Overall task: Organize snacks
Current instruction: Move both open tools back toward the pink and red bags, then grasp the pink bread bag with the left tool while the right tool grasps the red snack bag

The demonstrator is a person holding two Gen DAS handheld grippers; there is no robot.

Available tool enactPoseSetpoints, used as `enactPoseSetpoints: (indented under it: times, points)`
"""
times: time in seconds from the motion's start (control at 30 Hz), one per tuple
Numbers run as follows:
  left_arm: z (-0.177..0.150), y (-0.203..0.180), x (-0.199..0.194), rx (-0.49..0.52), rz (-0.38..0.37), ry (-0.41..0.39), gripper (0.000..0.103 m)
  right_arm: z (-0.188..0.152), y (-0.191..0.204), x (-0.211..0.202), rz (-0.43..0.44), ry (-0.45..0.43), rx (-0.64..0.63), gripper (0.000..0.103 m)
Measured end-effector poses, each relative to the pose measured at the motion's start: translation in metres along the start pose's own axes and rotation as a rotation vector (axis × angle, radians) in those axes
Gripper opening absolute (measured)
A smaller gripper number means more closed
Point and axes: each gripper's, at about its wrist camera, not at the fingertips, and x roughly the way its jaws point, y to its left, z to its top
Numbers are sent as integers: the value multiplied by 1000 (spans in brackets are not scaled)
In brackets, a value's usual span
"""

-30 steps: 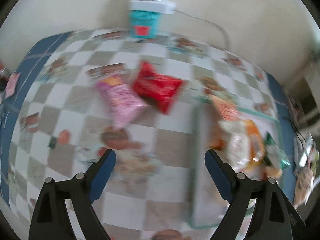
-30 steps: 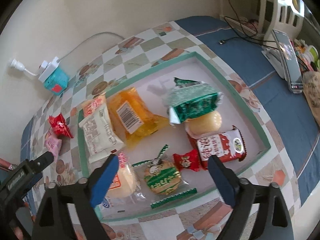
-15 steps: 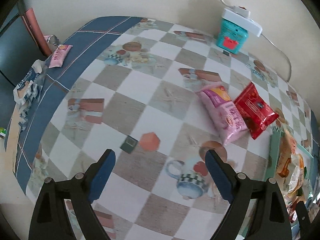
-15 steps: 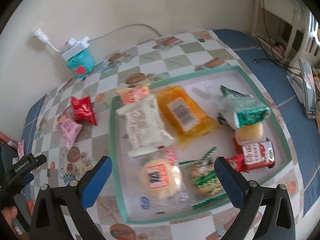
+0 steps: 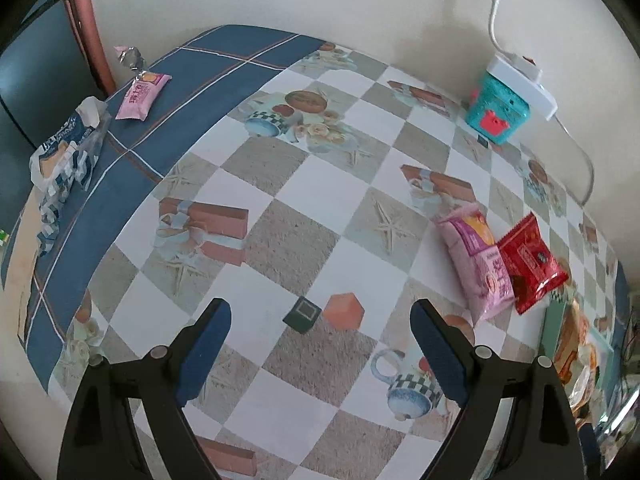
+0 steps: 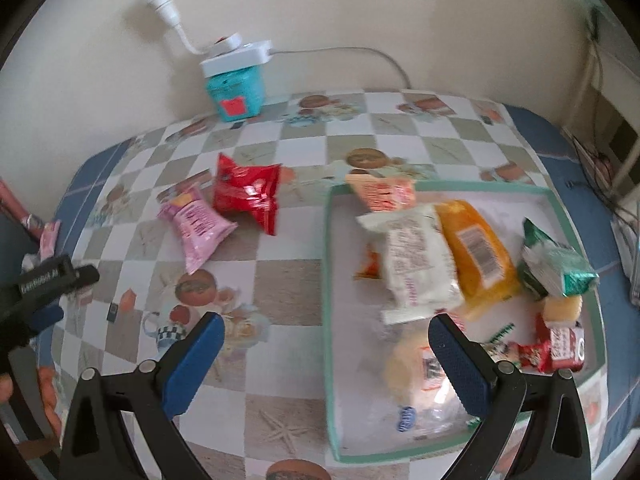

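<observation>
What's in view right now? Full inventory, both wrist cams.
tray: 1, white with green rim, on the table, right side of the right view
snack packs in tray: several; white, orange, green, red, others blurred
orange pack: 1, lying over the tray's far rim
pink pack: 1, on the cloth left of the tray
red pack: 1, touching the pink one
small pink pack: 1, on the blue border, far left
blue-white bag: 1, crumpled, near it
teal box: 1, by the wall, white power strip on top
tablecloth: 1, checked, blue border
left claw: open, empty
right claw: open, empty, jaws just widened
</observation>
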Motion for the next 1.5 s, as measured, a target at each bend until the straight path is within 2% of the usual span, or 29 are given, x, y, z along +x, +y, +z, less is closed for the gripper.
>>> enactPoseSetpoints:
  times: [0.13,0.4,0.63,0.8,0.93,1.07,1.17,1.23,1.27,1.5]
  points:
    - [6,0,5,-3,-11,-1,91,4,14,6,-21,-2,-50,103]
    - [16,-4,19,-10,-52,6,91,21,36,21,-4,-3,-98,103]
    - [23,-16,26,-1,-68,-23,91,40,38,35,-18,0,-116,103]
    - [26,-25,28,-3,-107,-60,91,72,32,37,6,-23,-123,103]
    - [25,-37,38,2,-149,-54,91,108,26,47,45,-22,-112,103]
    - [22,-50,48,2,-196,-36,91,127,34,61,87,14,-170,103]
    - [19,-62,52,19,-222,-44,91,132,44,77,129,69,-195,99]
    - [18,-70,53,38,-223,-53,91,133,47,88,162,112,-180,91]
    - [17,-75,54,48,-225,-60,91,133,48,94,182,130,-172,91]
    - [11,-99,63,90,-230,-79,91,132,57,115,234,185,-158,79]
